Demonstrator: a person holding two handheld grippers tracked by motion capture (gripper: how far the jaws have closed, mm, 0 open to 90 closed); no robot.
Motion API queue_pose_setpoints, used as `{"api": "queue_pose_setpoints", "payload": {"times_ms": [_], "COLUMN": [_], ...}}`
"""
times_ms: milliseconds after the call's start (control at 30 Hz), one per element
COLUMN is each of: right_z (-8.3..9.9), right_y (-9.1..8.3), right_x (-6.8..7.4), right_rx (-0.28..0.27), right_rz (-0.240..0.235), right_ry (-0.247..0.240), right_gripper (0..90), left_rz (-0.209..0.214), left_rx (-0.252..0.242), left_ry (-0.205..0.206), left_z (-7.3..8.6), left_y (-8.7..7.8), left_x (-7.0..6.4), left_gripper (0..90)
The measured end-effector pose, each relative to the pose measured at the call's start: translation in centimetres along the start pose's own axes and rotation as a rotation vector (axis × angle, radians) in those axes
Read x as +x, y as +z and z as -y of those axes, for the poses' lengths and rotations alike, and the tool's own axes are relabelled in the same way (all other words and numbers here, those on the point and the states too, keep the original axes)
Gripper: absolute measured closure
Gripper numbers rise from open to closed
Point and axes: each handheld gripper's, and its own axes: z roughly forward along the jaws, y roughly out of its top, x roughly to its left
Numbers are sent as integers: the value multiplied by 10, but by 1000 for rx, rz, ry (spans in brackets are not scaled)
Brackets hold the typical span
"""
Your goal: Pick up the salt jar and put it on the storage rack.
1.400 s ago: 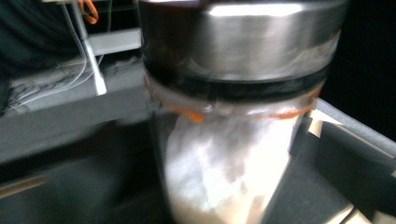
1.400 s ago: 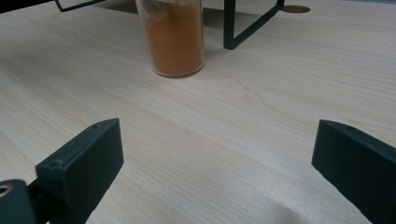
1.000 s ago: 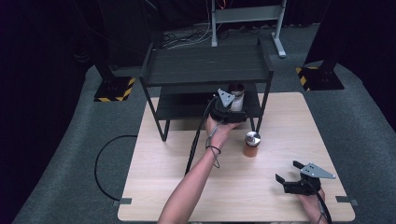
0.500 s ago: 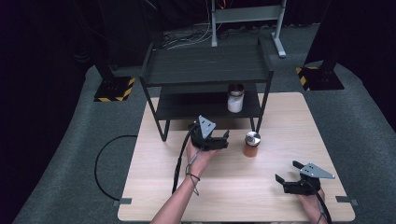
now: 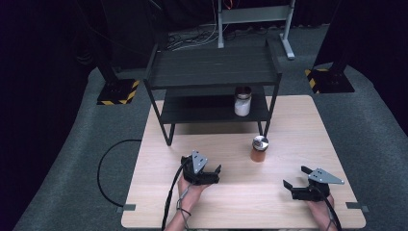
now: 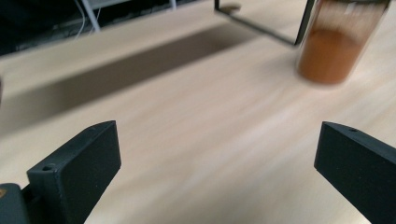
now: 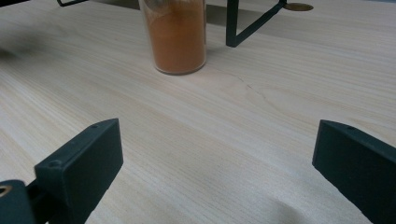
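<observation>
Left gripper wide open, empty, lining up on orange jar ahead-right of its fingers (right gripper open, idle); next: reach, close.

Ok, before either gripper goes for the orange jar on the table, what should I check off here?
1. Left gripper open and empty: ok.
2. Right gripper open and empty: ok.
3. Orange jar upright on the table, lid on: ok.
4. Bare wood between each gripper and the jar: ok.
5. White jar standing on the lower shelf, apart from the orange one: ok.
6. Lid screwed tight: cannot tell.
</observation>
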Motion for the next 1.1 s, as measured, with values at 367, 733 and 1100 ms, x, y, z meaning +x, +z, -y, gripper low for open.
{"api": "queue_pose_setpoints", "payload": {"times_ms": [367,733,1100], "right_z": [-2,-2,0], "right_y": [1,1,0], "right_x": [1,1,0], "right_rx": [10,11,-2], "right_rz": [0,2,4], "right_ry": [-2,-6,3], "right_gripper": [10,10,10], "left_rz": [-69,-14,3], "left_rx": [-12,-85,-67], "left_ry": [-20,52,30], "left_z": [58,71,68], "left_y": [-32,-36,-33], "left_x": [15,17,23], "left_gripper": [6,6,5]}}
